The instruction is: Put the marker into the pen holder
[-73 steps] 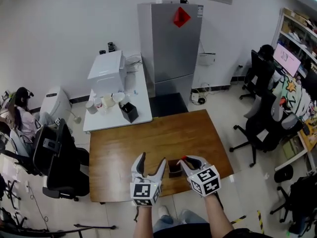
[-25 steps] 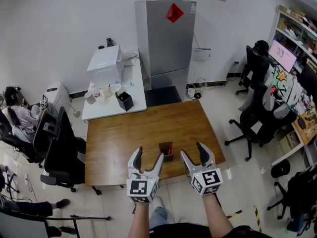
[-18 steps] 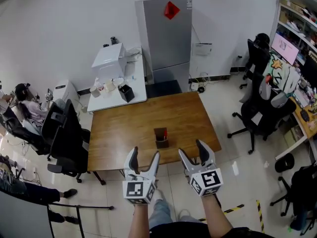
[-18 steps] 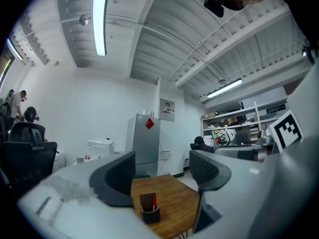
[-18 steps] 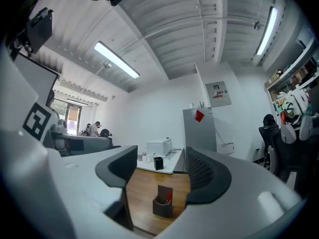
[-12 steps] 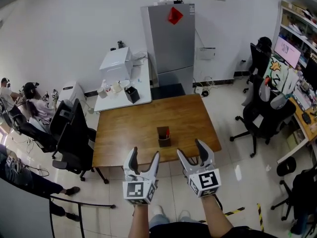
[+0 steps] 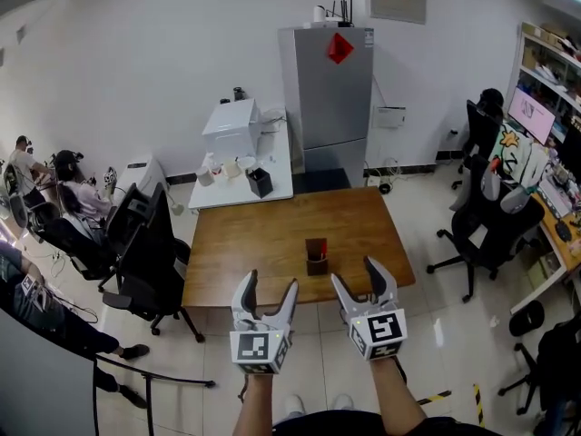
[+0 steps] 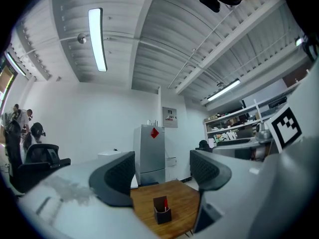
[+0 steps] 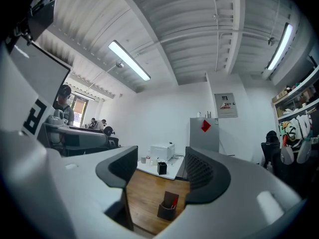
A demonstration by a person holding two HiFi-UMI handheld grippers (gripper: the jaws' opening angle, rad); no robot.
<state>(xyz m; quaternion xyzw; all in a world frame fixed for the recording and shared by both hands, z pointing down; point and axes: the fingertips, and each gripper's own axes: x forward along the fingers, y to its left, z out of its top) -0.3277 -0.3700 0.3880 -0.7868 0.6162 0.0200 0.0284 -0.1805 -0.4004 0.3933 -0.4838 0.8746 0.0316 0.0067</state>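
A dark brown pen holder (image 7: 316, 254) stands near the front edge of the wooden table (image 7: 245, 243). A red marker (image 8: 165, 203) stands inside it, its tip also showing in the right gripper view as a red marker (image 9: 173, 201) in the pen holder (image 9: 167, 207). My left gripper (image 7: 269, 292) is open and empty, held in front of the table, off its edge. My right gripper (image 7: 358, 280) is open and empty as well, just right of the holder and nearer to me. The pen holder (image 8: 161, 212) sits between the left jaws' line of sight.
A white table (image 7: 243, 173) with a printer (image 7: 232, 128) and a black box (image 7: 260, 182) stands behind. A grey fridge (image 7: 334, 98) is at the wall. Black office chairs (image 7: 145, 252) stand left, another chair (image 7: 486, 225) right. People sit at the far left.
Both grippers have drawn back from the table and the right one has let go of the marker, which now stands in the holder. The view has backed away from the table.
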